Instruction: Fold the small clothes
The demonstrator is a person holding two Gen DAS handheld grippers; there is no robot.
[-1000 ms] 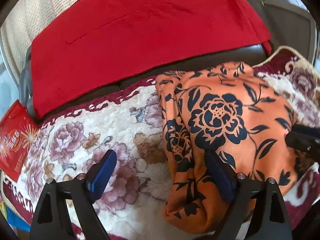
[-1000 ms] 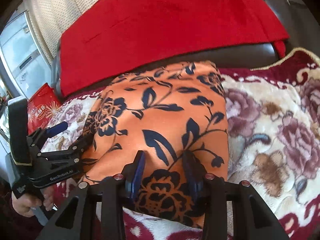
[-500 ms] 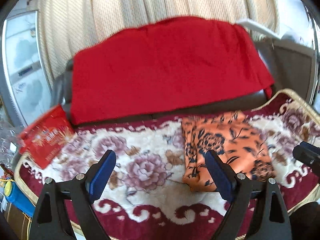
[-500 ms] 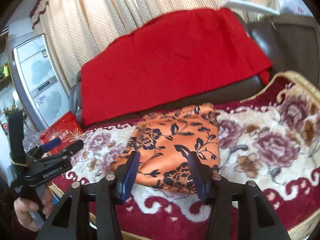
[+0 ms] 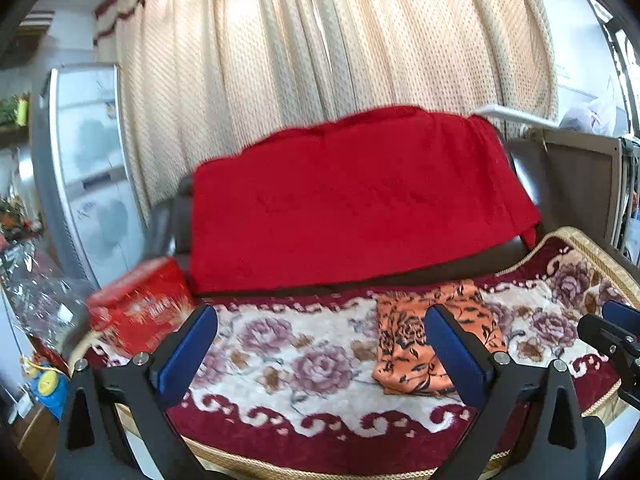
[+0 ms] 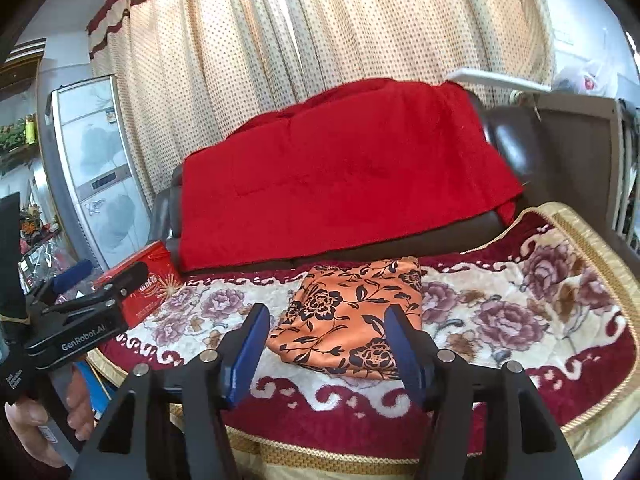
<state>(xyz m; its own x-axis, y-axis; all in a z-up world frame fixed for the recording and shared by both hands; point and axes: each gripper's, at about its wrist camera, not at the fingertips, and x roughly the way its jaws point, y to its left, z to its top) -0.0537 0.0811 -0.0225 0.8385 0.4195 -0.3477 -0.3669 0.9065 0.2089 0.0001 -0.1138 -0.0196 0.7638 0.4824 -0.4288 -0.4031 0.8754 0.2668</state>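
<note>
A folded orange cloth with dark blue flowers (image 6: pixel 352 320) lies flat on the floral blanket (image 6: pixel 500 320); it also shows in the left wrist view (image 5: pixel 412 340), right of centre. My left gripper (image 5: pixel 320 344) is open and empty, held back from the blanket's front edge, left of the cloth. My right gripper (image 6: pixel 326 340) is open and empty, held back in front of the cloth. Neither touches the cloth. The left gripper also shows at the left of the right wrist view (image 6: pixel 80 304).
A red blanket (image 6: pixel 340 176) drapes the dark sofa back (image 6: pixel 504 136). A red box (image 5: pixel 140 312) stands at the blanket's left end. A fridge (image 6: pixel 92 168) and curtain (image 6: pixel 300 32) stand behind. A grey cabinet (image 5: pixel 580 184) is at the right.
Both grippers have pulled back and up from the orange cloth, which stays folded on the blanket. The right gripper's jaws have opened wider.
</note>
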